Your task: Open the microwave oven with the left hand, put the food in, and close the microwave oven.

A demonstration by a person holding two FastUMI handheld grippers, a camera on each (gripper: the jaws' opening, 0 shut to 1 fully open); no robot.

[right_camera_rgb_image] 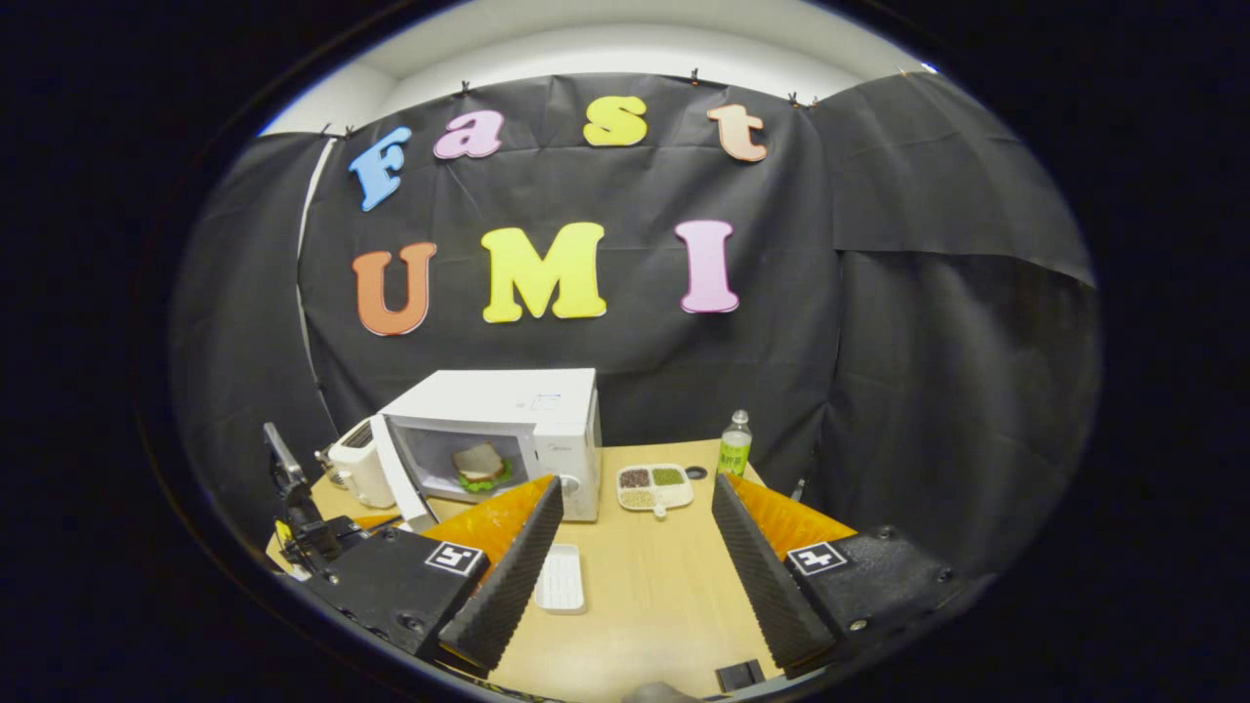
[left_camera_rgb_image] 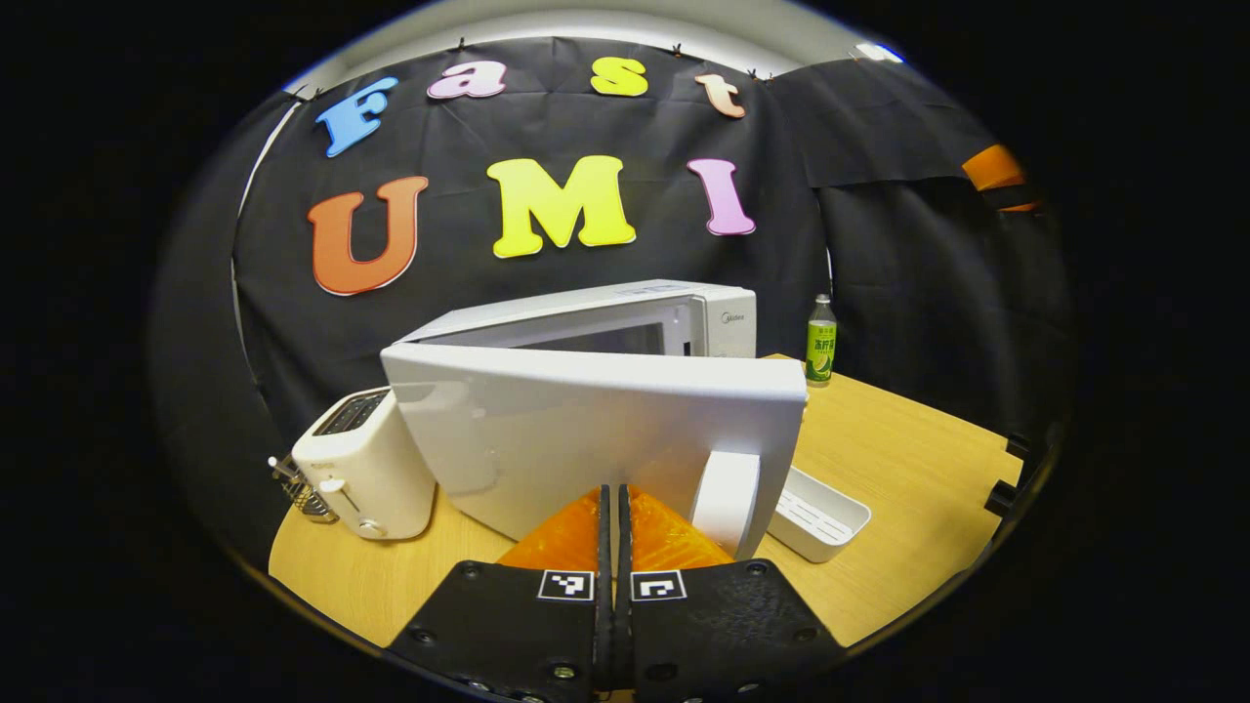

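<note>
The white microwave (right_camera_rgb_image: 562,415) stands at the back of the wooden table with its door (right_camera_rgb_image: 398,474) swung open to the left. A sandwich (right_camera_rgb_image: 479,464) with green lettuce lies inside the cavity. In the left gripper view the door's outer face (left_camera_rgb_image: 586,430) and its white handle (left_camera_rgb_image: 728,498) are right in front of my left gripper (left_camera_rgb_image: 615,488). That gripper is shut with nothing between its fingers, its tips at or very near the door. My right gripper (right_camera_rgb_image: 635,480) is open and held back over the table, with nothing between its fingers.
A white toaster (left_camera_rgb_image: 366,464) stands left of the microwave. A green-labelled bottle (right_camera_rgb_image: 734,444) and a divided dish of beans (right_camera_rgb_image: 654,483) sit to its right. A long white tray (right_camera_rgb_image: 562,576) lies on the table (right_camera_rgb_image: 645,605) in front.
</note>
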